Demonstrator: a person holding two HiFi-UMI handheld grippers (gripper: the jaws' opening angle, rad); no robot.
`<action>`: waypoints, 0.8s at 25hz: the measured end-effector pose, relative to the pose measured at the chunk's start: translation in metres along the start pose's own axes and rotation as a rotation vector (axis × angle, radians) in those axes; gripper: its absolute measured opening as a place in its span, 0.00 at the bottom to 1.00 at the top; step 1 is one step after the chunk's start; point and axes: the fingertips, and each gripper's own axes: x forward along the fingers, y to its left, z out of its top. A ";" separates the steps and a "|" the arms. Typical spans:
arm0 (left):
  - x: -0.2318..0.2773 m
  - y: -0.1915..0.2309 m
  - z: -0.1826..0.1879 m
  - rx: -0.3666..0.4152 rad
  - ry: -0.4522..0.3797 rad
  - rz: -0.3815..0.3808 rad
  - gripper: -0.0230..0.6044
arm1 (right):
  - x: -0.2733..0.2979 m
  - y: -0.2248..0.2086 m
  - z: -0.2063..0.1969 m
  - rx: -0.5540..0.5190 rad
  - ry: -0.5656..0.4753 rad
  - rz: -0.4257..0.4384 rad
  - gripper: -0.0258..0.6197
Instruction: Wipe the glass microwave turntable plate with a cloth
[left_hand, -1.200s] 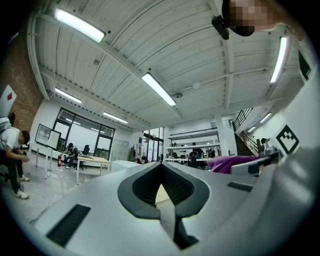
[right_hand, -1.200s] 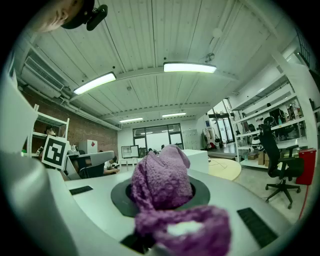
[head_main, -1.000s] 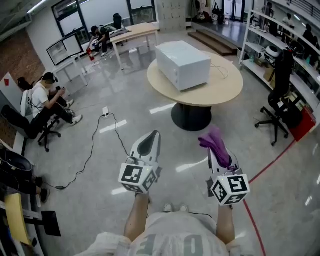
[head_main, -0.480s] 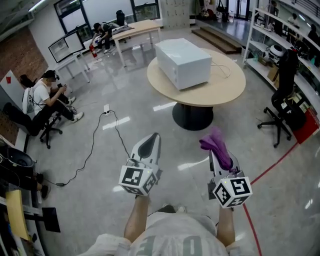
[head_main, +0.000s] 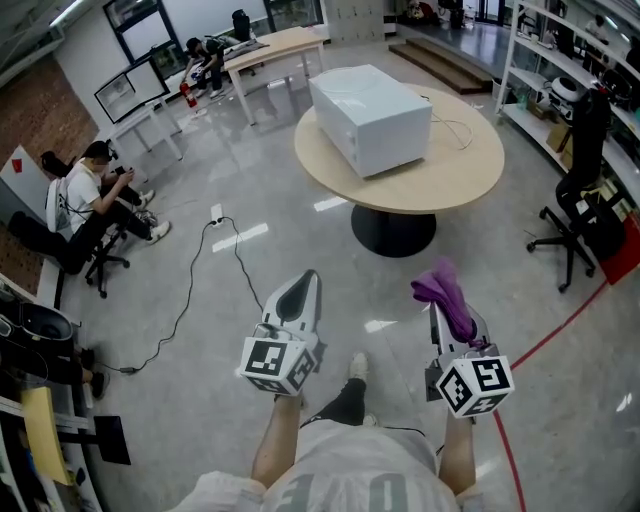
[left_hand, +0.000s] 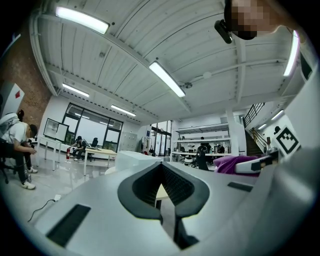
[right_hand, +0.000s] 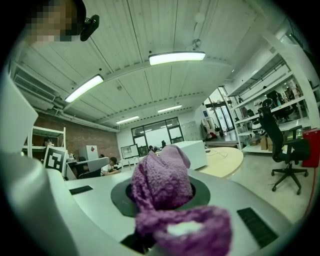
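A purple cloth is bunched between the jaws of my right gripper, which is shut on it; up close the cloth fills the jaws in the right gripper view. My left gripper is shut with nothing in it, its dark pads closed together. Both grippers hang above the floor, well short of the white microwave on the round wooden table. The microwave door is closed and no glass turntable plate is visible.
A black cable runs across the glossy floor at the left. A person sits on a chair far left. An office chair and shelving stand at the right. A red floor line runs by my right side.
The view has advanced toward the round table; the microwave sits slightly nearer. A foot now shows between the grippers. Both grippers keep the same pose, cloth still held.
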 end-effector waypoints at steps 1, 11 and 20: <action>0.010 0.004 -0.002 0.001 0.003 -0.002 0.04 | 0.009 -0.003 -0.001 0.004 0.003 0.000 0.11; 0.138 0.083 0.006 -0.020 -0.010 0.001 0.04 | 0.139 -0.039 0.039 -0.040 -0.017 -0.016 0.11; 0.238 0.136 0.012 0.005 0.003 -0.002 0.04 | 0.242 -0.067 0.059 -0.007 -0.029 -0.029 0.11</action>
